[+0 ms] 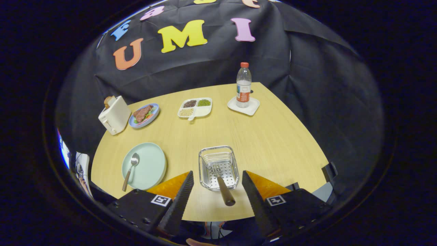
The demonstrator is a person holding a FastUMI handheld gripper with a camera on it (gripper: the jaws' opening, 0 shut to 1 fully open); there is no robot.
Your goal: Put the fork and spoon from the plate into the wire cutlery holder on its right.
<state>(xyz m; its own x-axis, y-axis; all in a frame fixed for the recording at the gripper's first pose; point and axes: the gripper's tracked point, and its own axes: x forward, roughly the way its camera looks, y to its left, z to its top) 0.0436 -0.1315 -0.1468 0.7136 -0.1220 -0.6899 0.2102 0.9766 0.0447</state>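
- The tool (217, 191) hangs above the near edge of the worktop (273, 136), its fingers spread wide and gripping nothing
- The fork (222, 186) lies in the wire cutlery holder (218, 167), tines down on the perforated floor; its wooden handle leans out over the near rim, between the fingers without touching either
- The spoon (130, 171) rests on the pale green plate (145, 165), left of the holder; bowl away from the tool, handle reaching past the near rim
- Further off stand a toaster (114, 114), a plate of food (144, 115), a divided dish (195, 107) and a water bottle (243, 85) on a small white tray (252, 108)
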